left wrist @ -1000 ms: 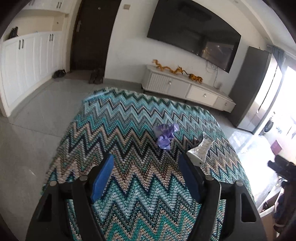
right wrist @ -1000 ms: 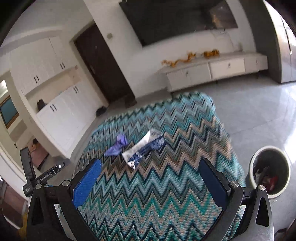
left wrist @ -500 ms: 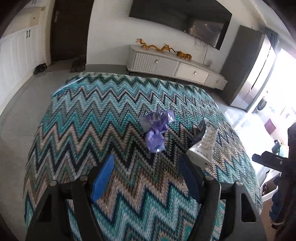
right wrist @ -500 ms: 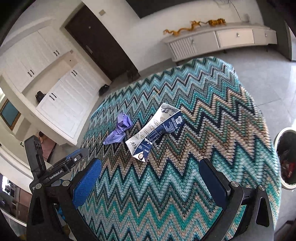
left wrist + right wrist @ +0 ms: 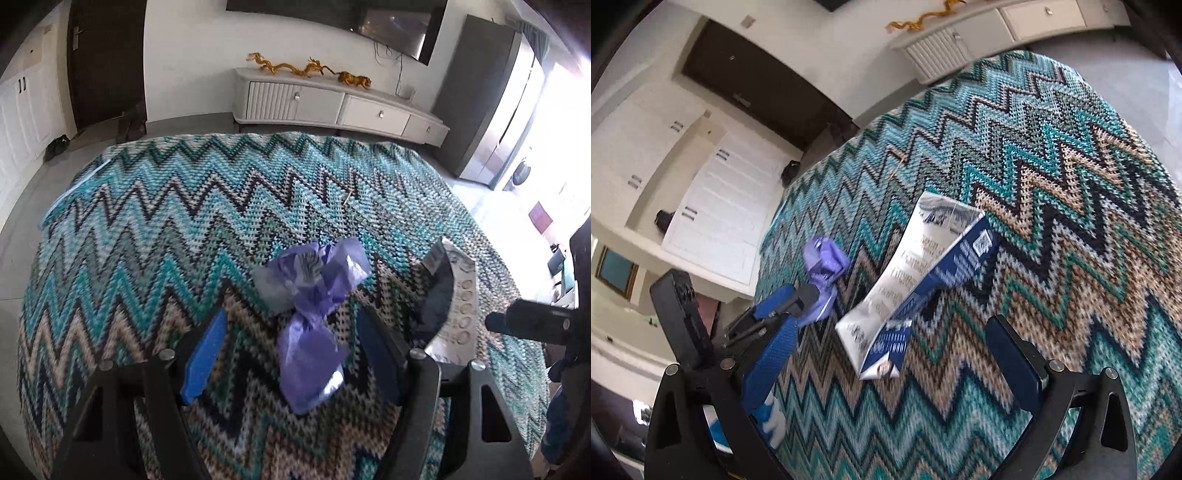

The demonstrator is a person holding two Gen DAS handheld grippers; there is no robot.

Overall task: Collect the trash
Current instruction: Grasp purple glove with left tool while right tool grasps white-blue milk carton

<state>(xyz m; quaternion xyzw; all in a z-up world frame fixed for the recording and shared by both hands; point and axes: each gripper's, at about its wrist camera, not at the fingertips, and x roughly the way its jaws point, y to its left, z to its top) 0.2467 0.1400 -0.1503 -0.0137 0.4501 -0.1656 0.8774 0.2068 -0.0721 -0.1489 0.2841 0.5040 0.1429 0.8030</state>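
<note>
— Trash first, from my left: what does it look like?

— Purple wrapper (image 5: 314, 314), thin and shiny, crumpled and twisted in the middle like a bow. It lies on the zigzag cloth (image 5: 184, 206), teal, tan and black, that covers the surface.

— Where is it against your left tool (image 5: 291, 360)?

— Its lower end sits between my two blue pads (image 5: 203, 356), which stand well apart. Neither pad presses on it; the rest fans out ahead of the fingertips.

— And to the right of that?

— A flattened carton (image 5: 916, 284), silver-white with grey print on one face, dark blue on the other, creased and folded lengthwise. It lies slantwise on the cloth, just beside the wrapper.

— Where is it relative to your right tool (image 5: 897, 354)?

— Its near end lies in the gap between my pads, nearer the left pad (image 5: 772, 358). The tool is spread wide and touches nothing. Whether the tips have reached the cloth, I cannot tell.

— Anything else in that view?

— My left tool shows at the left edge, around the wrapper's tail.
</note>
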